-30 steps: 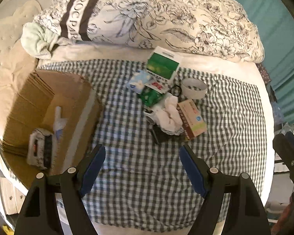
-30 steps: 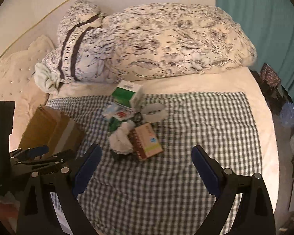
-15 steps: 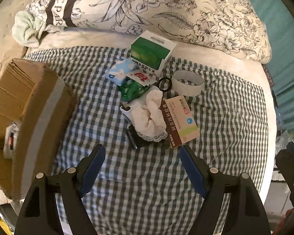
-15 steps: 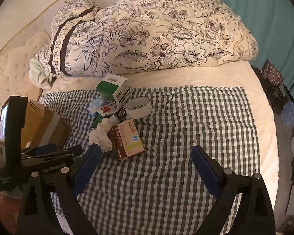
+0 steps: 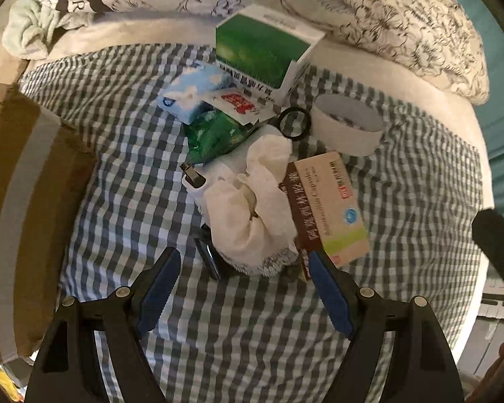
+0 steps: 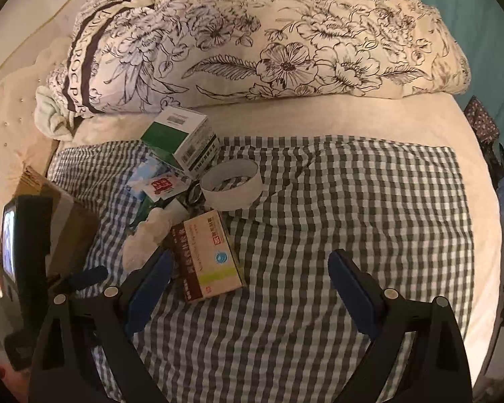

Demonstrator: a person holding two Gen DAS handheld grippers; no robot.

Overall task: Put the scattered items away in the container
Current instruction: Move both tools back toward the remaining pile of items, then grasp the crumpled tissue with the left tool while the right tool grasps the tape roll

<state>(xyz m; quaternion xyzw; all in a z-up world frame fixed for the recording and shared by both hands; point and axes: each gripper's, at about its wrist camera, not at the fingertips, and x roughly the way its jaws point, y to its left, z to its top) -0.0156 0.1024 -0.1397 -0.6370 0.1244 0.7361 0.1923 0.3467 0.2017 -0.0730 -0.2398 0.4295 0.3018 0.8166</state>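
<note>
we have dropped both grippers closer to the pile since a second ago. left gripper (image 5: 242,288) and right gripper (image 6: 248,285) gape empty. pile's cloth (image 5: 252,211) lies right of the box (image 5: 20,208); everything there remains to tidy.

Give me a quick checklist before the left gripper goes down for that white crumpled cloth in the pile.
1. Left gripper open, nothing between the fingers: ok.
2. White cloth in front of the jaws: ok.
3. Cloth free of neighbours: not ok; the brown medicine box touches it and a dark object pokes out from under it.
4. Right gripper open, holding nothing: ok.
5. Cardboard box within view: ok.
6. Room inside the box: cannot tell.
</note>
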